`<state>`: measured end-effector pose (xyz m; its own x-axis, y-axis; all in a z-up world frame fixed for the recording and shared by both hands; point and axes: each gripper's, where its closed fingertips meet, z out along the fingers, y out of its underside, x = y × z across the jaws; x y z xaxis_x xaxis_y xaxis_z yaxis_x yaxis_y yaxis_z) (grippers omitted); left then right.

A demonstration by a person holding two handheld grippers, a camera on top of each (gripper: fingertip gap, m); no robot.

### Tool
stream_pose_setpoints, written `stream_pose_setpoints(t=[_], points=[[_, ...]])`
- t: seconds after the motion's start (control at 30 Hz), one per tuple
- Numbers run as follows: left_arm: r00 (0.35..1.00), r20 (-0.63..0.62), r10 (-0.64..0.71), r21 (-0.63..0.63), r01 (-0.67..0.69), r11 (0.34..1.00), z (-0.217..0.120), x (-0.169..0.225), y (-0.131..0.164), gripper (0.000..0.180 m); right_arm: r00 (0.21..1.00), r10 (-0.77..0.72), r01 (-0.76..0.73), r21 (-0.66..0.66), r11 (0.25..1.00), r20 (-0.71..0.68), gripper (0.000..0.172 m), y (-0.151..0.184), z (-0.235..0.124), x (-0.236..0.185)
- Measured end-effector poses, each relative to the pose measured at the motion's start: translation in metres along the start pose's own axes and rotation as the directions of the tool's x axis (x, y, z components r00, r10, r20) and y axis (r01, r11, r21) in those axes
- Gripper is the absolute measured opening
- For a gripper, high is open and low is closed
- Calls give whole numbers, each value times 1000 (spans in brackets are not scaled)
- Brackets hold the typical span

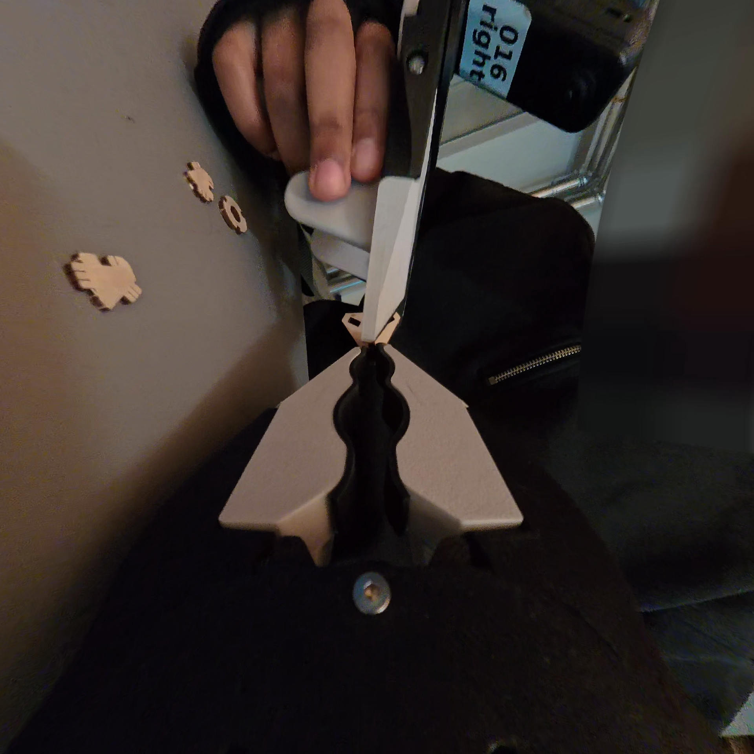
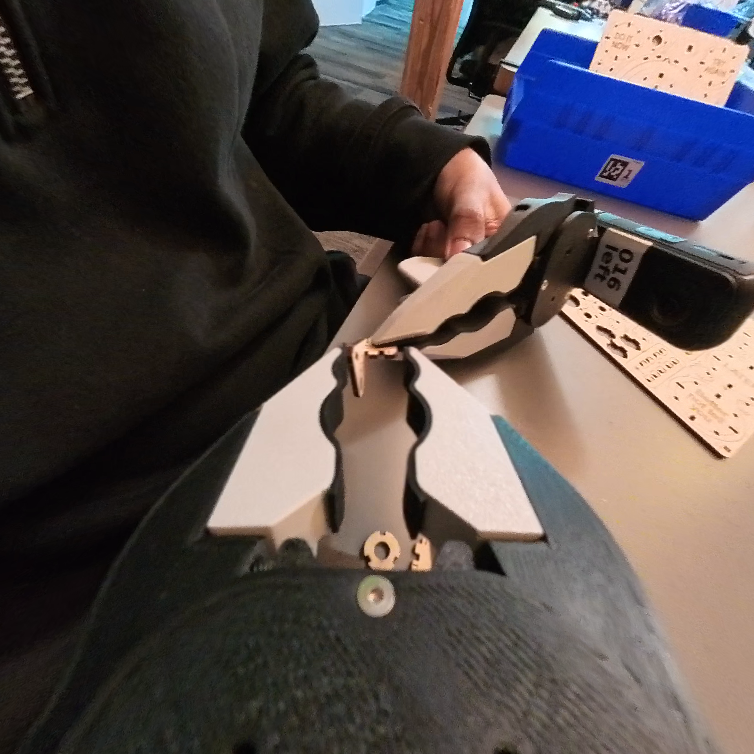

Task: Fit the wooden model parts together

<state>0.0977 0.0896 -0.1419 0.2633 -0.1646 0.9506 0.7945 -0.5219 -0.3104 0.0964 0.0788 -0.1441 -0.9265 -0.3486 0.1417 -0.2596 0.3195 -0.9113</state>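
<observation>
My left gripper (image 1: 369, 347) is shut on a small flat wooden piece (image 1: 351, 324) and pinches it at the very fingertips. In the right wrist view the left gripper (image 2: 373, 342) comes in from the right with that piece (image 2: 385, 351), which is joined at a right angle to a second, upright wooden piece (image 2: 358, 369). My right gripper (image 2: 373, 353) is open with its tips on either side of this joined pair. The upright piece lies close along its left finger (image 2: 285, 428). In the left wrist view a finger (image 1: 387, 265) of the right gripper comes down from above onto the pair.
Loose wooden cut-outs (image 1: 104, 279), (image 1: 200, 181) and a ring (image 1: 232, 214) lie on the grey table (image 2: 571, 469). A punched wooden sheet (image 2: 673, 375) lies at the right. A blue bin (image 2: 612, 122) stands behind it. The person's dark jacket (image 2: 163, 204) is close on the left. The grippers are tip to tip, or close to it.
</observation>
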Motion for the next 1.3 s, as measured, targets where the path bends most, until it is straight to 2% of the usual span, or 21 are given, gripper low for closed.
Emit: stream_pose_setpoints(t=[0.13,0.23,0.3,0.37,0.63,0.7,0.87,0.93,1.03,1.13,1.27,1.3], points=[[1000,12,16,6,-16,1000,0,-1,0,1,1000,-9,9,-1,1000,-7,20,0,0,0],[1000,10,26,104,-27,994,-7,1,-12,2,996,7,-5,21,1000,-89,19,-1,-6,13],[999,0,33,153,-32,988,-12,3,-17,10,986,13,-8,29,1000,-166,16,-1,-11,25],[999,16,48,174,-50,983,-13,3,-19,6,978,-7,15,38,999,-210,15,-4,-13,29],[998,10,62,230,-62,971,-18,6,-25,6,966,-25,38,47,998,-256,16,-7,-13,34],[998,7,58,248,-58,967,-20,6,-27,0,965,-27,40,45,998,-259,16,-7,-11,33],[998,20,58,199,-61,978,-15,4,-20,0,975,-32,44,49,998,-221,17,-6,-9,27],[998,22,54,135,-57,989,-9,3,-13,1,981,-35,43,42,998,-192,35,-5,-7,24],[999,28,41,55,-43,998,-2,1,-4,1,995,-39,41,14,999,-90,40,-2,-2,11],[1000,11,26,30,-27,999,-1,1,-2,1,999,-41,41,7,999,-14,22,-1,0,0],[1000,-6,24,39,-23,999,-2,3,-4,1,999,-33,34,20,999,-32,21,-3,-1,3],[1000,-13,25,46,-25,999,-3,4,-5,1,998,-26,27,24,999,-52,15,-3,-3,6]])
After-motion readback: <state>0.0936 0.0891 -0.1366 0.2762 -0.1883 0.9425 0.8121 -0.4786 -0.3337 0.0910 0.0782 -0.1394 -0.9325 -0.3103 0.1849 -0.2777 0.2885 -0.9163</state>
